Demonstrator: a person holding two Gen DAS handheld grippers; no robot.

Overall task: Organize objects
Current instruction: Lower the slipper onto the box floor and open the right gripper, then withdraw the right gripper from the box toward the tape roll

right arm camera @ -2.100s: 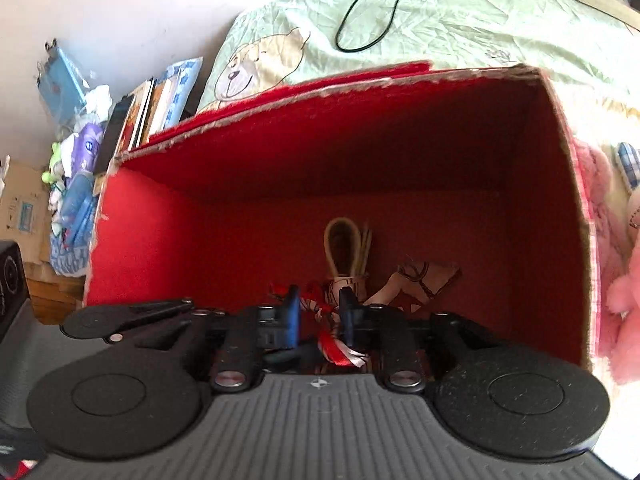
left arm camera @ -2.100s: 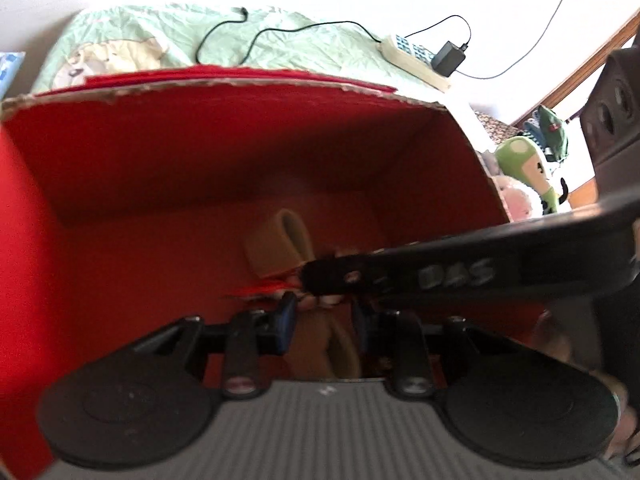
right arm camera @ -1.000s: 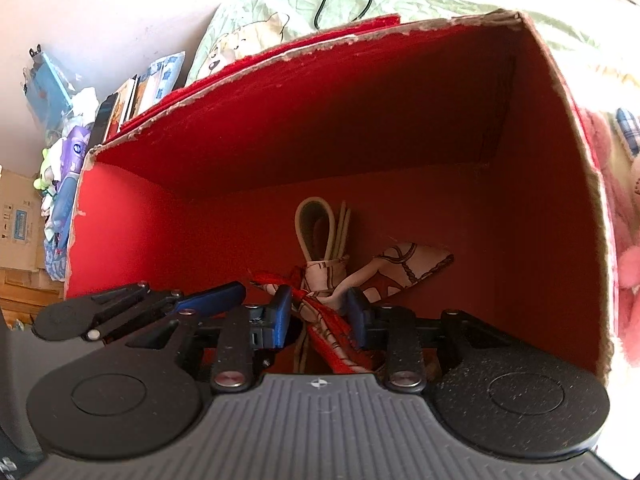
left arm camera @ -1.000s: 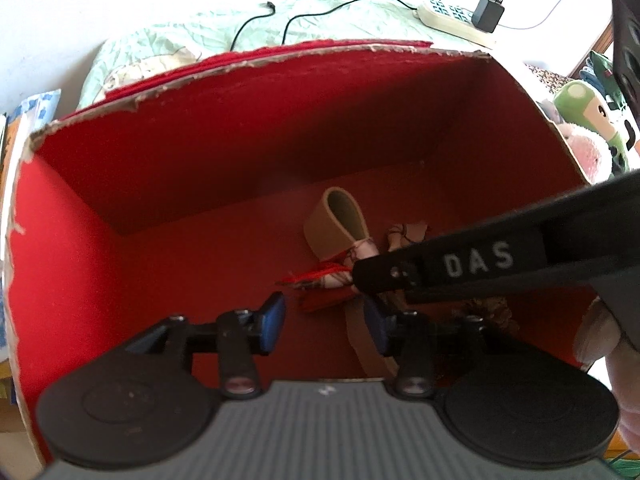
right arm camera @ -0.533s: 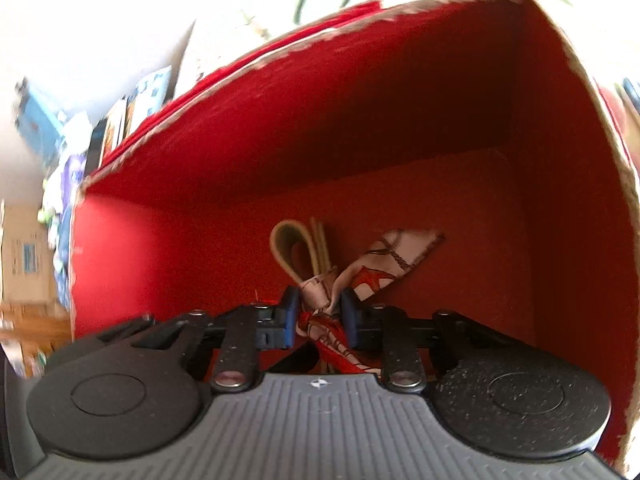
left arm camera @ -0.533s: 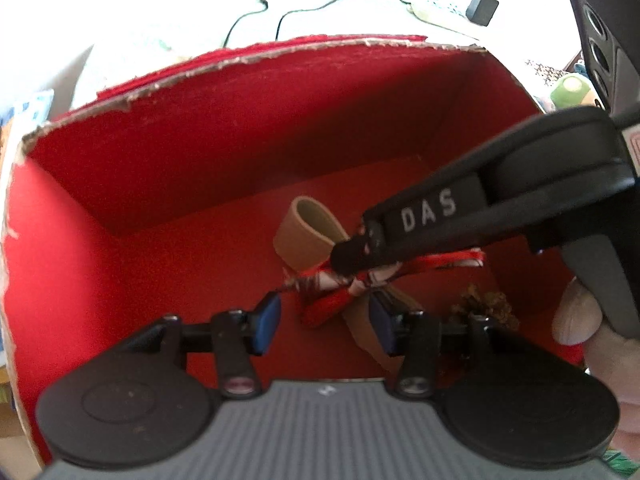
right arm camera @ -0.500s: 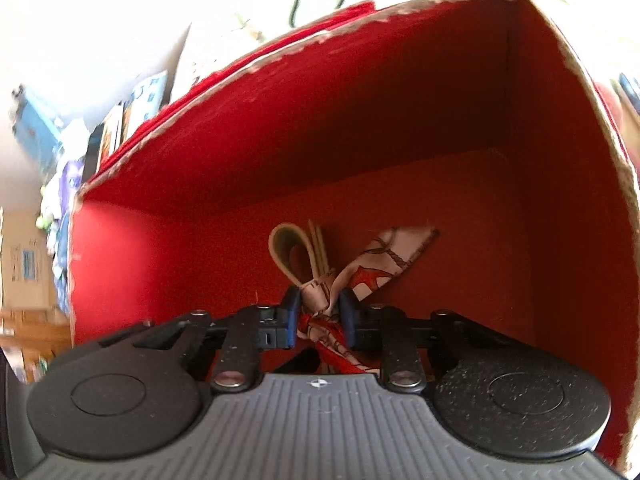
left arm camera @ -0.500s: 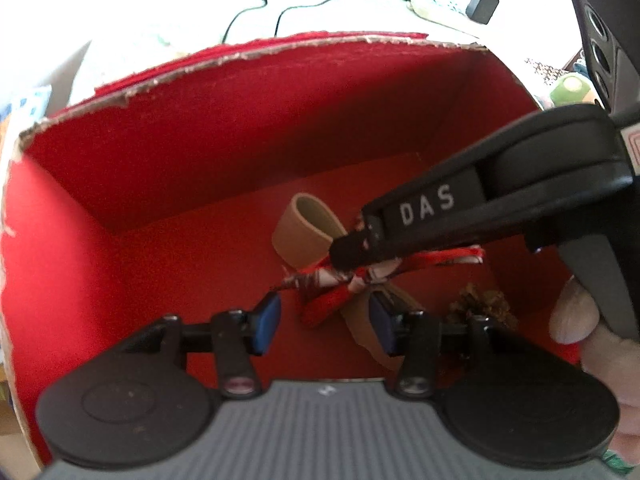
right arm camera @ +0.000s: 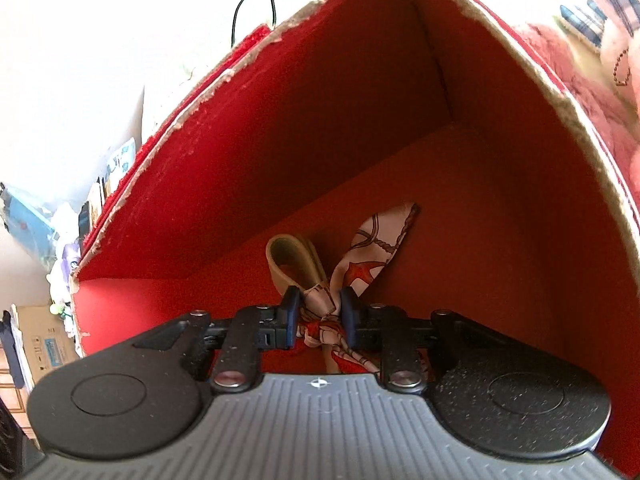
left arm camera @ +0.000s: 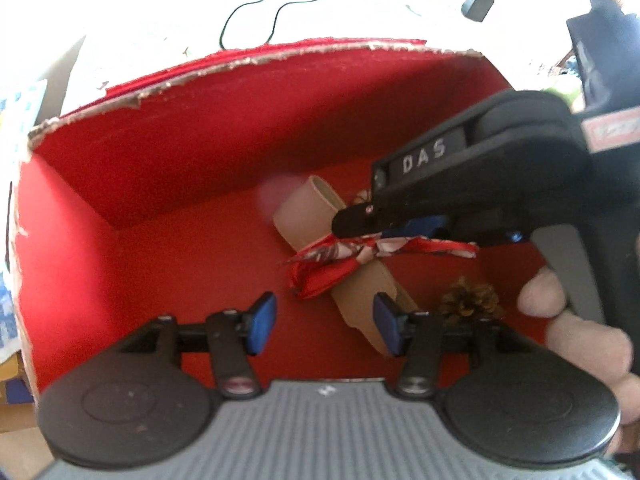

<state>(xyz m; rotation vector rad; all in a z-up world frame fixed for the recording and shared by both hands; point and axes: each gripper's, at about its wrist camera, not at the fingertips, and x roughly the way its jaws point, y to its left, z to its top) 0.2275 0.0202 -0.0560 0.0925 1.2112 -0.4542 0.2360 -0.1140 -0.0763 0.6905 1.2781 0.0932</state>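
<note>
A red-and-cream patterned scarf [right arm camera: 362, 264], knotted around a tan folded strap [left arm camera: 320, 212], is sitting inside the red box [right arm camera: 360, 92], low over its floor. The right gripper [right arm camera: 319, 314] is pinching the scarf at its knot, its blue-padded fingers [right arm camera: 289, 316] pressing in on the fabric from both sides, with one printed tail of the scarf sticking up past the tips and another trailing down toward the gripper body. In the left wrist view the same gripper [left arm camera: 360, 220] is reaching in from the right with the scarf's red ends spreading out beneath its tip, and the person's fingers [left arm camera: 544, 296] are curling around its handle at the right edge. The left gripper [left arm camera: 324, 322] is hovering above the box floor with its jaws standing wide apart and nothing between them; the lower end of the tan strap is lying just beside its right pad. A small brown pinecone [left arm camera: 470, 300] is resting on the box floor near that pad. Beyond the box's ragged far rim, a black cable [left arm camera: 248, 12] is lying on the bright, overexposed surface.
</note>
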